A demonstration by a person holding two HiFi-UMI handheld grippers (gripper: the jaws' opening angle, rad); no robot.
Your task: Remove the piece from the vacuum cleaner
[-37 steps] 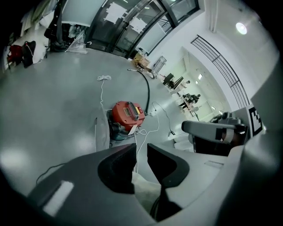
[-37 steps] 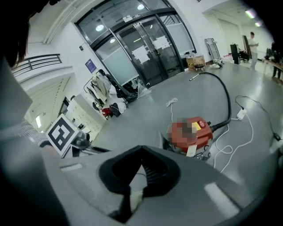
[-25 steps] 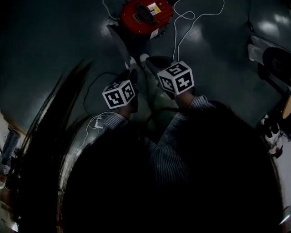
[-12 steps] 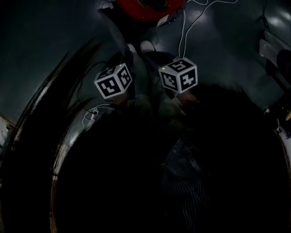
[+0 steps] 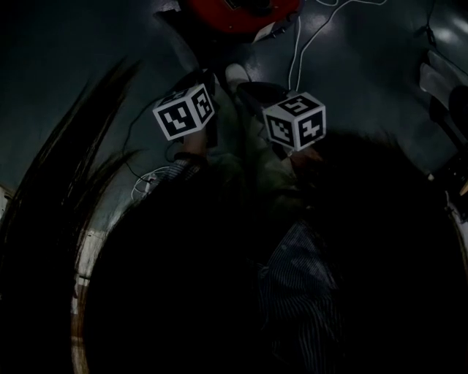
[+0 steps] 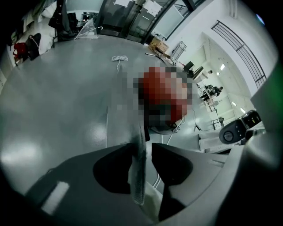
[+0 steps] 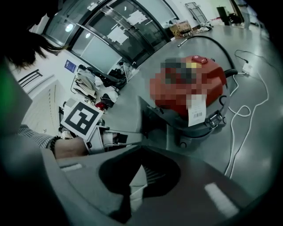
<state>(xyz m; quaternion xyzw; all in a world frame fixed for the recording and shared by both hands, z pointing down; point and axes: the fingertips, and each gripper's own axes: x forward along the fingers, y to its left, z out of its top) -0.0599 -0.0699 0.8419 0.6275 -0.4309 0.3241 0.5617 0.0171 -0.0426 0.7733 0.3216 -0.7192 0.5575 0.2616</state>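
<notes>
Piece is clamped by right gripper (left gripper is spread loosely around it). Next, it probably must be pulled clear of vacuum.

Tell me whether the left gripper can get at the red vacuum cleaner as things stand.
Probably not straight away. The left gripper has its jaws open around a thin grey piece, and the red vacuum cleaner sits beyond that. Once clear of the piece, the floor ahead looks free.
</notes>
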